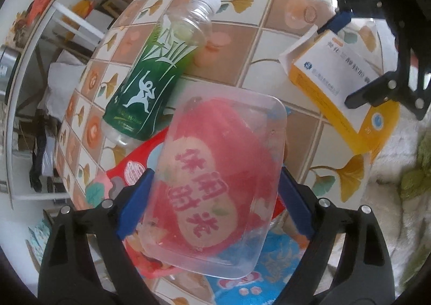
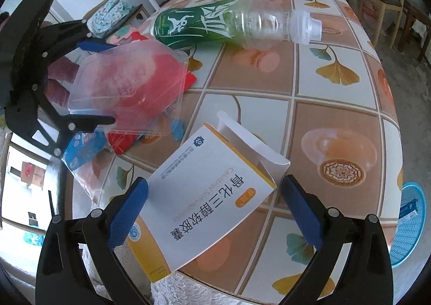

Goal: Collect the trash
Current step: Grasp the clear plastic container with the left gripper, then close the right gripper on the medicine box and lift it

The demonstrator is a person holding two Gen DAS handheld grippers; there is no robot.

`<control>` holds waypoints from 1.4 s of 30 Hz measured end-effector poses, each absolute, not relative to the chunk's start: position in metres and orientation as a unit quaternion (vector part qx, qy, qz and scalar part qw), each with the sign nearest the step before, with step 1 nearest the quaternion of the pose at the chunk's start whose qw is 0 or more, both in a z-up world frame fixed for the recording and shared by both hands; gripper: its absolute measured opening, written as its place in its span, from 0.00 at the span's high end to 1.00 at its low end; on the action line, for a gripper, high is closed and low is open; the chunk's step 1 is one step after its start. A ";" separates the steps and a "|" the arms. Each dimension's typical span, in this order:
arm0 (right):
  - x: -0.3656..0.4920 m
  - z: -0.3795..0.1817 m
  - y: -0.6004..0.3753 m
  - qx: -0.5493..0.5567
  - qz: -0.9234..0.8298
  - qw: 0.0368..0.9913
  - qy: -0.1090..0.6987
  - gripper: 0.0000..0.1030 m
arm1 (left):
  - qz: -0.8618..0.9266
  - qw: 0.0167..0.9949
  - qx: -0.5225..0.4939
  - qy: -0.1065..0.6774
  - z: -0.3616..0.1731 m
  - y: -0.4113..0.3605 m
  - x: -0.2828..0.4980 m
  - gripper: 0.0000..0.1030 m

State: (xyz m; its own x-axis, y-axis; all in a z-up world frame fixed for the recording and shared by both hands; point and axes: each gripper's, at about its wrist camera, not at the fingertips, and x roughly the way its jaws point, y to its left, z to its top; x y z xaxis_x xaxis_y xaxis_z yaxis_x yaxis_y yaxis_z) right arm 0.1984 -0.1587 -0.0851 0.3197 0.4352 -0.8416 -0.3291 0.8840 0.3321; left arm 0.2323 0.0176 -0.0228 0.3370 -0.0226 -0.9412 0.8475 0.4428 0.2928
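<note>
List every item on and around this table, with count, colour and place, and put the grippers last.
Clear plastic tray: one, transparent, between the left gripper's fingers, over the wrapper.
Snack wrapper: one, red and blue, flat on the table under the tray.
Bottle: one, clear with a green label and a clear cap, lying on its side beyond the tray.
Medicine box: one, white and yellow, end flap open, at the table edge between the right gripper's fingers.
Table: one, tiled cloth in brown and white with leaf prints.
Basket: one, blue, beside the table.
Left gripper: one, black with blue fingers, around the tray.
Right gripper: one, black with blue fingers, open around the box.
</note>
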 end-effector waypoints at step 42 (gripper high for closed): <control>0.180 -0.080 -0.114 0.004 0.111 0.832 0.544 0.06 | -0.168 0.898 -0.177 0.365 0.042 0.136 0.060 0.18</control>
